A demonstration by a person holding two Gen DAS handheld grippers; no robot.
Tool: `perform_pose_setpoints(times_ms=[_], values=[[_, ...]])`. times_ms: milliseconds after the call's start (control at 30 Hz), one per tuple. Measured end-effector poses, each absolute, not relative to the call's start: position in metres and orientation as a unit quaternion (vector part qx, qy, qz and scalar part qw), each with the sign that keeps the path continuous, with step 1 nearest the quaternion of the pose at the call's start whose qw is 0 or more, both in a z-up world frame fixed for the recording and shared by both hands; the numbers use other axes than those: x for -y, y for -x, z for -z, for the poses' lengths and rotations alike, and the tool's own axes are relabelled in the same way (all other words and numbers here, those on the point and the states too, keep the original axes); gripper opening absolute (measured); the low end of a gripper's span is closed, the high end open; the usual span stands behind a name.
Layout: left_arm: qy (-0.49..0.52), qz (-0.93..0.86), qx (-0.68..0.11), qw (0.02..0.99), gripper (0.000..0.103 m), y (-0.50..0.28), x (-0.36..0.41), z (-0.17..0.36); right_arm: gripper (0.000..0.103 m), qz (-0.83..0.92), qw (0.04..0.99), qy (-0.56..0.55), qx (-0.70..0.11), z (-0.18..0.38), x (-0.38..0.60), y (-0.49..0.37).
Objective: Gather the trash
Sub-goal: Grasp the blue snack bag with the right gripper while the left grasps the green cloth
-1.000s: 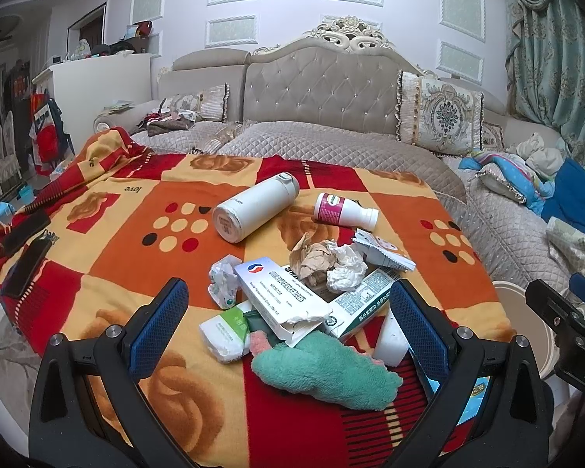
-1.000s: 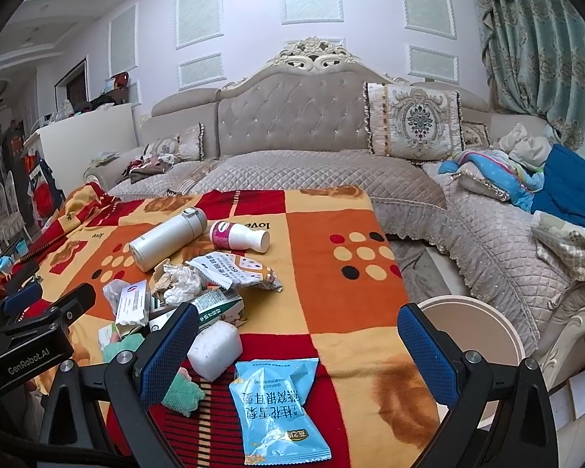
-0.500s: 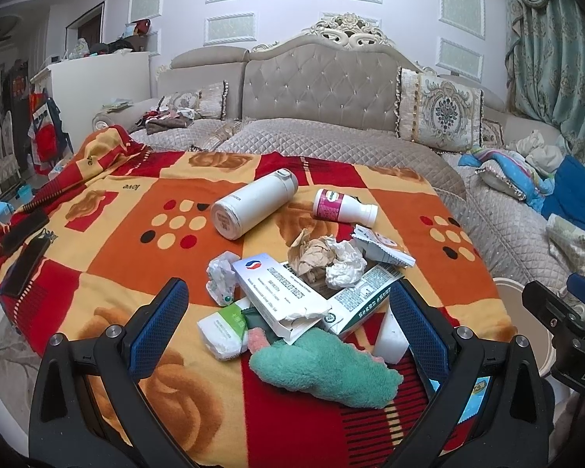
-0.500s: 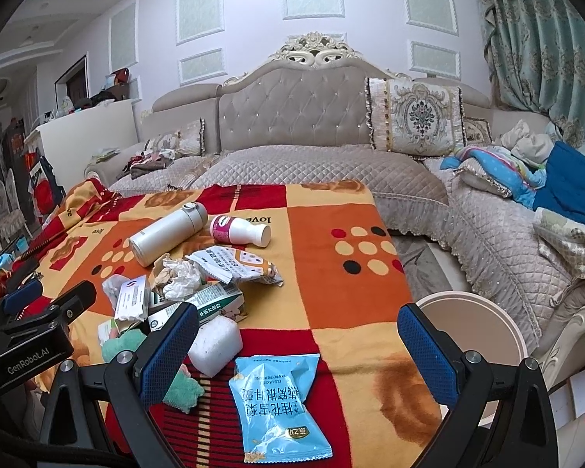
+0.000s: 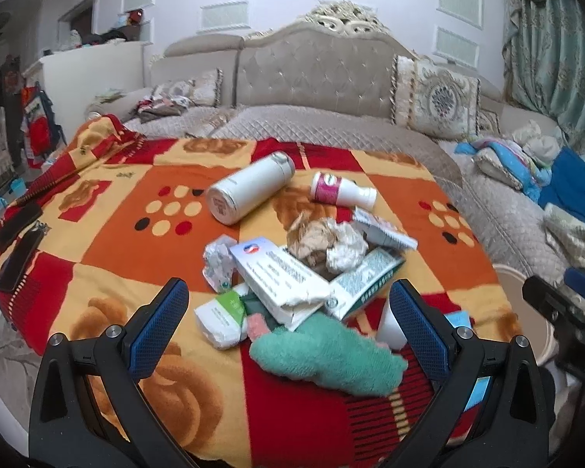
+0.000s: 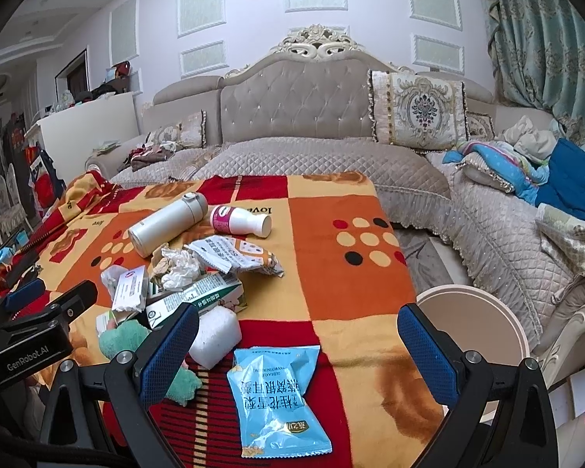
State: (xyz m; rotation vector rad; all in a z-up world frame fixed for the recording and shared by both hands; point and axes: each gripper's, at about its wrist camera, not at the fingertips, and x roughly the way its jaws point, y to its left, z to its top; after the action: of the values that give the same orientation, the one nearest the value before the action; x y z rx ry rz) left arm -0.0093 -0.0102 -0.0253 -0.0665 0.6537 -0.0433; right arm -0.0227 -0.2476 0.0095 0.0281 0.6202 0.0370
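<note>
both grippers, left gripper [image 5: 288, 304] and right gripper [image 6: 298, 345], wide open, empty, edged closer; trash pile [image 5: 292, 273] at 12 untouched.

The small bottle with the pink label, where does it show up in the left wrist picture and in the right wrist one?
Left wrist: the pink-label bottle lies above centre, on the blanket beyond the trash pile.
Right wrist: the same bottle lies left of centre, cap pointing right.
Shared landmark: the white flask lies just left of it in both views.
</note>
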Motion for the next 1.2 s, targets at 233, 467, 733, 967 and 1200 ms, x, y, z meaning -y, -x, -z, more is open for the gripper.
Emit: perform_pose_setpoints(times_ms=[233,467,733,967,1200], values=[[0.013,0.059,-0.378,0.924,0.102,0.013,-0.002,0.045,0.101,-0.037,0.932,-0.021,-0.361,0.011,0.261,0.013],[0.027,0.073,-0.41,0.909,0.102,0.006,-0.003,0.062,0.101,-0.081,0.892,-0.036,-0.444,0.05,0.273,0.005],[0.089,0.069,-0.448,0.887,0.102,-0.018,0.005,0.085,0.101,-0.115,0.866,-0.049,-0.484,0.076,0.267,-0.001],[0.126,0.058,-0.467,0.874,0.079,-0.041,0.005,0.099,0.091,-0.126,0.858,-0.016,-0.498,0.096,0.243,-0.012],[0.123,0.085,-0.47,0.87,0.056,-0.036,0.002,0.095,0.064,-0.118,0.862,-0.017,-0.493,0.101,0.241,-0.016]])
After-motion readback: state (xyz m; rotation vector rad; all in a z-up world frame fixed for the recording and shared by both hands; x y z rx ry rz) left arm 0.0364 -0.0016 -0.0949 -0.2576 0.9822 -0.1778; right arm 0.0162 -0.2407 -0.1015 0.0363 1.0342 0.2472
